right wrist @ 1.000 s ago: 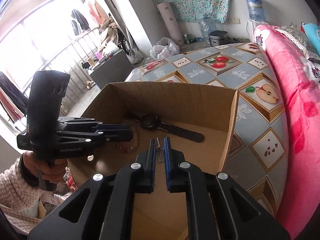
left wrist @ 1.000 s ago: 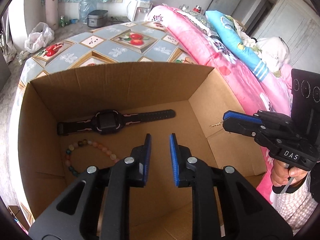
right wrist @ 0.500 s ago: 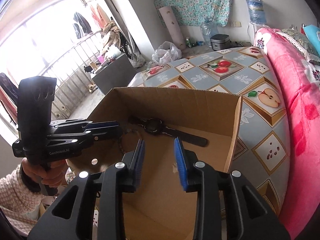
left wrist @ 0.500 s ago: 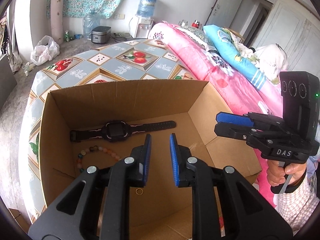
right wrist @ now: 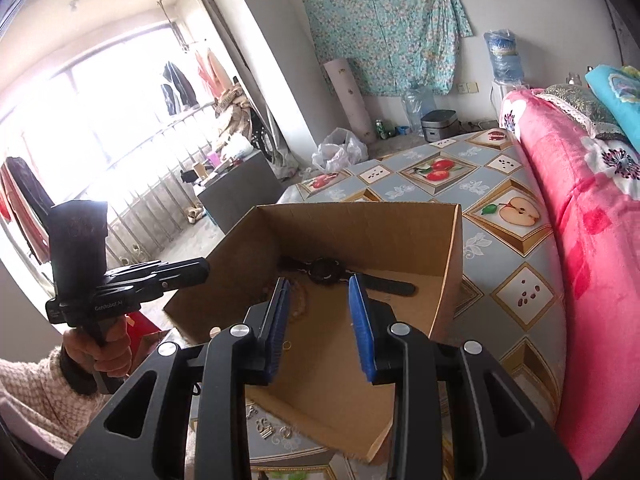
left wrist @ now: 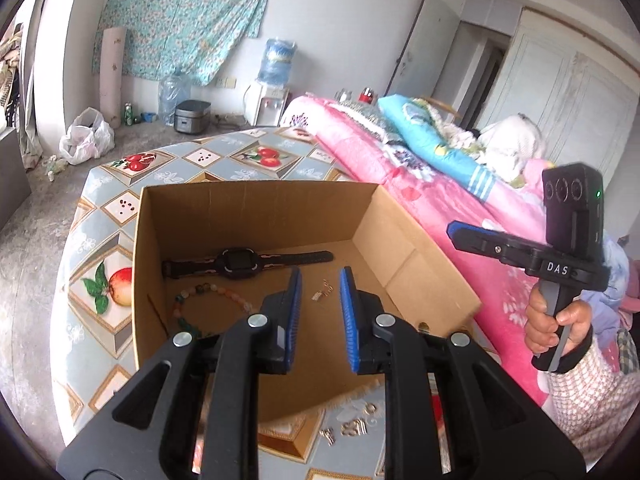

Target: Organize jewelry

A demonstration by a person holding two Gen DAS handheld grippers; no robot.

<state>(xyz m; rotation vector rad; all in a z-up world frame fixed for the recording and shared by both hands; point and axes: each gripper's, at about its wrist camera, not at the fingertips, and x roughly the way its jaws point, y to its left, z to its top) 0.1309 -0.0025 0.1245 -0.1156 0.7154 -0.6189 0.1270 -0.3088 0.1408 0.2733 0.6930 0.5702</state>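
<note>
Now both grippers hover above the near side of the cardboard box (left wrist: 400, 248). The left gripper (left wrist: 319, 312) has a narrow gap, nothing inside. The right gripper (right wrist: 318, 320) stands wider, also empty. Inside the box lie a watch (left wrist: 240, 262), a bead bracelet (left wrist: 212, 294) and a small chain (left wrist: 322, 292). More small jewelry pieces (left wrist: 354, 426) lie on the table (left wrist: 100, 280) near the box.

- Pink quilt (left wrist: 420, 184) — heaped along the table's edge
- Water dispenser (left wrist: 268, 96) by the far wall
- Rice cooker (left wrist: 192, 116) on the floor
- White plastic bag (right wrist: 338, 152) — near the rolled mat (right wrist: 352, 100)
</note>
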